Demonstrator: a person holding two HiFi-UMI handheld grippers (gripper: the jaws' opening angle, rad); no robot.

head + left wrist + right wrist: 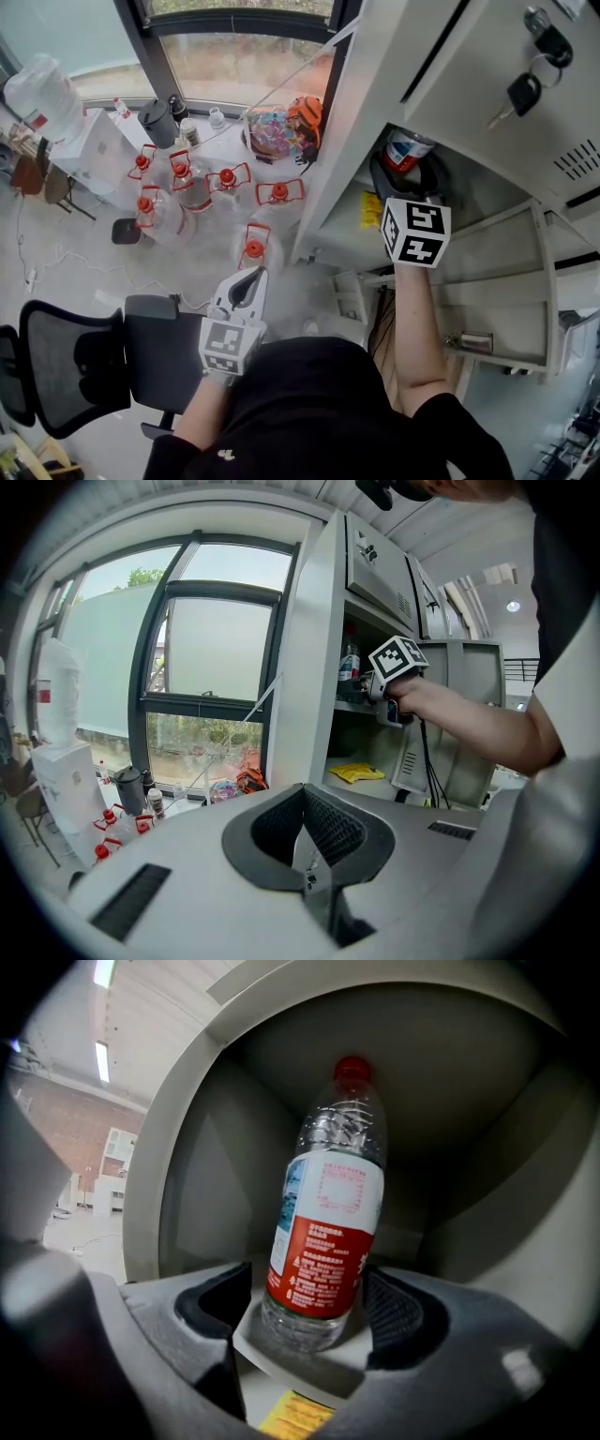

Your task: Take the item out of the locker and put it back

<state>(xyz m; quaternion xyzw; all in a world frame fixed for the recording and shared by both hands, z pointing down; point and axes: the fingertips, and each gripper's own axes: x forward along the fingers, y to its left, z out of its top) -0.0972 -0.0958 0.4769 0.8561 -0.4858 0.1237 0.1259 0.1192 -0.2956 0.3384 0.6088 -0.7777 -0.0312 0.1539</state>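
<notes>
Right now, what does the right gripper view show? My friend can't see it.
A clear water bottle with a red cap and red label stands on a grey locker shelf, between the open jaws of the right gripper.

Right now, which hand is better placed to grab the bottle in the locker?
Right. The right gripper is inside the locker with the bottle standing between its open fingers. The left gripper is shut, outside the locker, near the chair.
</notes>
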